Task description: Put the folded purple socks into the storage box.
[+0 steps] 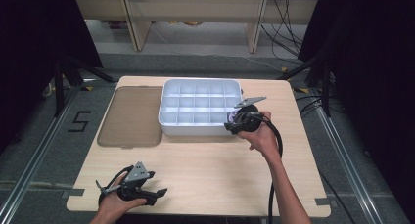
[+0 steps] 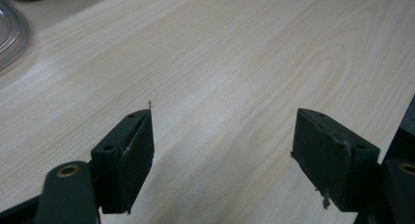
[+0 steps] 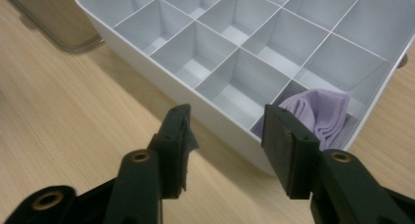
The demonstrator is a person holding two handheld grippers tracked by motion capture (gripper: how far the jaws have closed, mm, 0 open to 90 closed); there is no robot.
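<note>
A white box divided into several compartments stands at the back middle of the wooden table. A folded purple cloth lies in its near right corner compartment. My right gripper hovers at that corner, just outside the box wall. Its jaws stand open, and the cloth lies beyond them, apart from both pads. My left gripper rests low at the table's front left, open over bare wood with nothing between its pads.
A translucent brown lid lies flat on the table just left of the box; its edge shows in the left gripper view. Bare wood stretches between the two grippers. Black cables trail from each gripper toward the front edge.
</note>
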